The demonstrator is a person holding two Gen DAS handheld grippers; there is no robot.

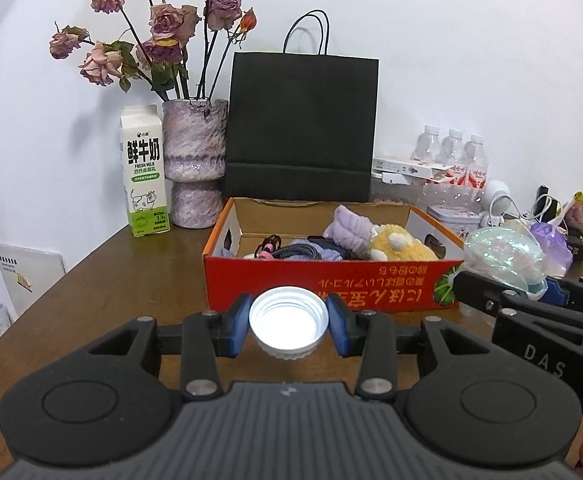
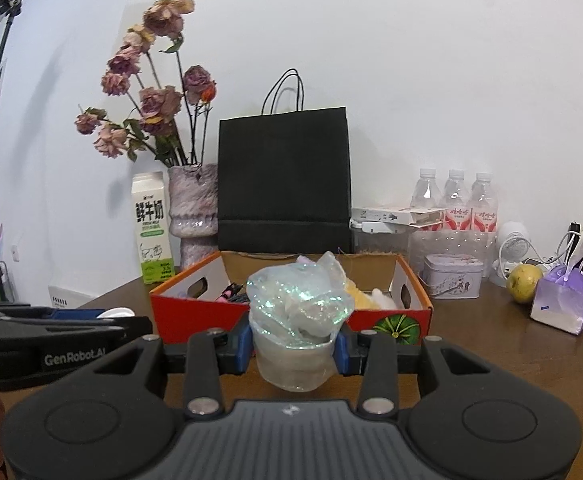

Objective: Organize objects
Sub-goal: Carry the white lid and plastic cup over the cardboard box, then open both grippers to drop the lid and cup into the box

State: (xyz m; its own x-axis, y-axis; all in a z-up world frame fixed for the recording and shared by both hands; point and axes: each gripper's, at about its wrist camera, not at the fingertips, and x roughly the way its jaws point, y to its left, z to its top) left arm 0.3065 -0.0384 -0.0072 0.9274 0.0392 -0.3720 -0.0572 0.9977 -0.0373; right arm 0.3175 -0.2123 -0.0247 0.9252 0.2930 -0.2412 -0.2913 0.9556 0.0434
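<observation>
White lid (image 1: 288, 323) sits pinched in the left gripper (image 1: 288, 326), the right gripper (image 2: 296, 350) squeezes a jar (image 2: 297, 360) stuffed with shiny wrap, so next the lid likely goes on.

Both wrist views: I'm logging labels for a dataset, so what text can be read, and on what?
"鲜牛奶", "FRESH MILK", "3.3": milk carton; its smaller print is too small.
"DAS": right gripper body, cut off by the frame edge.
"GenRobot.AI": left gripper body.
Upside-down Japanese lettering: red cardboard box, not clearly legible.
Red characters: water bottles, too small.
</observation>
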